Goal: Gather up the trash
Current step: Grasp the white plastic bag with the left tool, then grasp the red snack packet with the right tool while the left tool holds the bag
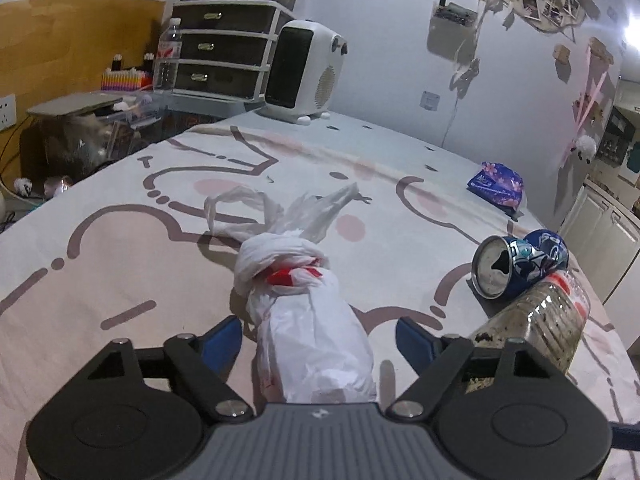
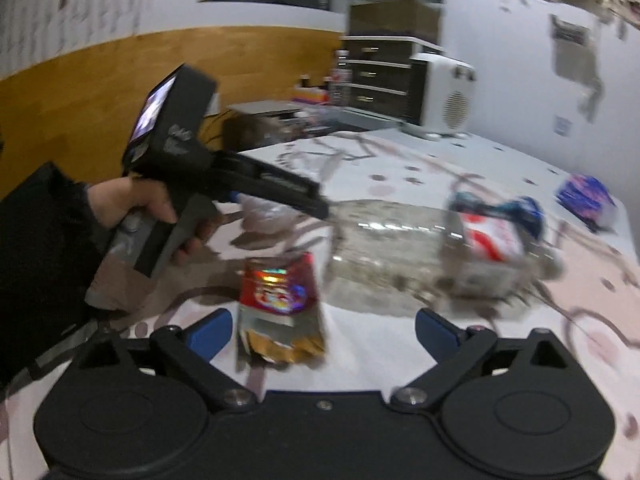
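Left gripper point(image 1: 319, 330) spread around knotted white bag point(image 1: 308, 320), crushed can point(image 1: 516, 264) and plastic bottle point(image 1: 540, 324) beside

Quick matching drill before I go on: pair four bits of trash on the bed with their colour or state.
1. tied plastic bag
2. drink can
3. plastic bottle
4. snack wrapper

a. blue, crushed
b. red and gold foil, flat
c. white, knotted
d. clear, dirty inside, on its side

Pairs: 1-c, 2-a, 3-d, 4-b
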`<state>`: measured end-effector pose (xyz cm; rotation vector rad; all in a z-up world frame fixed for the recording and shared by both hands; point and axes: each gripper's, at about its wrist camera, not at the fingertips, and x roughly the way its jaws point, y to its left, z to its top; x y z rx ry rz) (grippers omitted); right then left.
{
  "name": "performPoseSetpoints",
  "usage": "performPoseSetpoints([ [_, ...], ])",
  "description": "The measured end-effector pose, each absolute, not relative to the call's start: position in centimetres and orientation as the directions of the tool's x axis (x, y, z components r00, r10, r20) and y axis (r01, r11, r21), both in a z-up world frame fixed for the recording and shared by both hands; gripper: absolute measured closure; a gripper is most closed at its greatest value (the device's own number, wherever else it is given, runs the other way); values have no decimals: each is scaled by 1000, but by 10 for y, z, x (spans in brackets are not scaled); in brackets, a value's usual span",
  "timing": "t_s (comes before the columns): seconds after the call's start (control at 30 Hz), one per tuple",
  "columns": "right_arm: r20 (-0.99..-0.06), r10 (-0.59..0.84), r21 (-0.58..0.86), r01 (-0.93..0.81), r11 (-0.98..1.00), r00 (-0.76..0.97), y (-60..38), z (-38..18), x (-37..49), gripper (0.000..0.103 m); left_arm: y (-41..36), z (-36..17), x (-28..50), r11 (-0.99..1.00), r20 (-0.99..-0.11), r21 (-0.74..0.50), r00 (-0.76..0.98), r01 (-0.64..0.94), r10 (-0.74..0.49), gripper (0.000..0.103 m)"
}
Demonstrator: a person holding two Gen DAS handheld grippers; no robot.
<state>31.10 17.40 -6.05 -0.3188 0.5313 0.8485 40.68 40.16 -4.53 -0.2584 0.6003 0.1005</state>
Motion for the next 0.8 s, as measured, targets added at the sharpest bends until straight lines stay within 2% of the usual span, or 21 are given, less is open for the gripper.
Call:
performPoseSetpoints([
  [0.1, -578, 634, -65, -803, 592, 514, 189, -70, 314, 5, 406, -45, 405, 958, -565, -228, 825, -174, 16, 38],
  [0.3, -607, 627, -46, -809, 586, 488, 203, -82, 321, 19, 410, -44, 406, 950, -567, -255, 824, -179, 3, 58],
  [0.4, -592, 639, -37, -809, 586, 490, 205, -80, 320, 31, 409, -45, 405, 950, -567, -253, 823, -181, 6, 62],
  [0.47, -598, 639, -20, -806, 591, 484, 207, -81, 320, 49, 408, -45, 402, 950, -568, -251, 823, -183, 8, 62],
  [0.8, -608, 606, 43, -740, 671, 513, 182, -79, 302, 52, 391, -45, 386, 967, -574, -173, 817, -189, 57, 64],
])
